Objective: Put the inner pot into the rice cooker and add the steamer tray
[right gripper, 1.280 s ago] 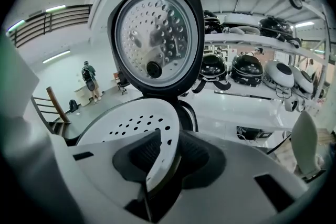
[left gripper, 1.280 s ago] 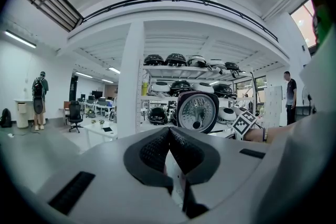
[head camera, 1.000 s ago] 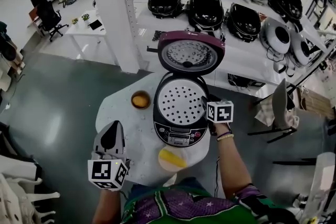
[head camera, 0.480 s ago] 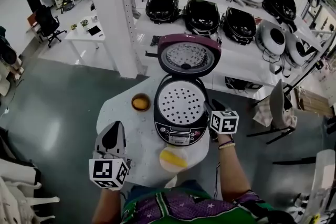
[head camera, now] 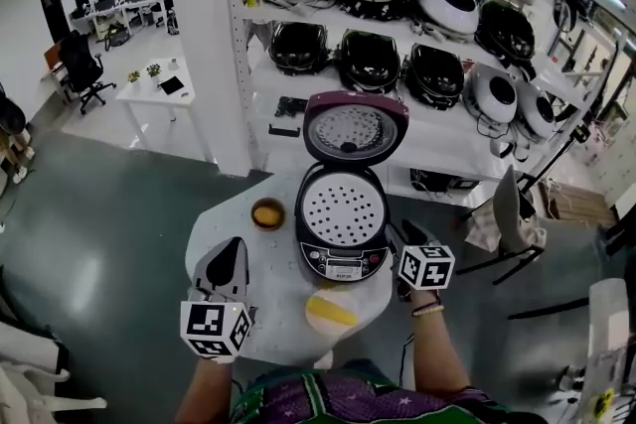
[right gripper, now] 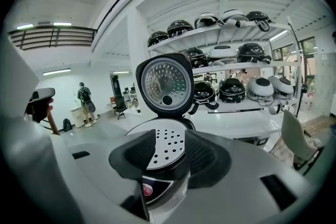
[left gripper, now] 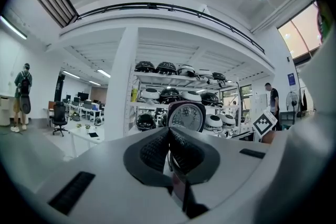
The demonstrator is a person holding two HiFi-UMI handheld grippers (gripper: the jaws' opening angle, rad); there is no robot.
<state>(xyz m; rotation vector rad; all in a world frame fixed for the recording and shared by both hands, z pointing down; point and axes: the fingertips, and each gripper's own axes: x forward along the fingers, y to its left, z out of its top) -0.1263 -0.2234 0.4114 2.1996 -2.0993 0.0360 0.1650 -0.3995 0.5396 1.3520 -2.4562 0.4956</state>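
Note:
The rice cooker [head camera: 343,258] stands on the round white table [head camera: 221,213] with its purple lid [head camera: 355,127] tipped up. A white perforated steamer tray [head camera: 343,210] lies in its mouth; the inner pot below is hidden. My right gripper [head camera: 409,235] hovers just right of the cooker's front, open and empty. In the right gripper view the steamer tray [right gripper: 167,150] and the lid [right gripper: 167,83] show through the gap of the right gripper [right gripper: 170,139]. My left gripper [head camera: 232,250] is shut on nothing over the table's left part. In the left gripper view the left gripper [left gripper: 169,136] points level at the lid [left gripper: 186,115].
A small bowl [head camera: 267,213] with orange contents sits left of the cooker. A yellow object on a white dish [head camera: 333,311] lies at the table's near edge. Shelves [head camera: 417,104] with several other cookers stand behind. A chair [head camera: 507,209] stands to the right.
My right gripper has drawn back from the cooker's right rim toward me, empty. The left gripper has barely shifted. The steamer tray stays in the cooker.

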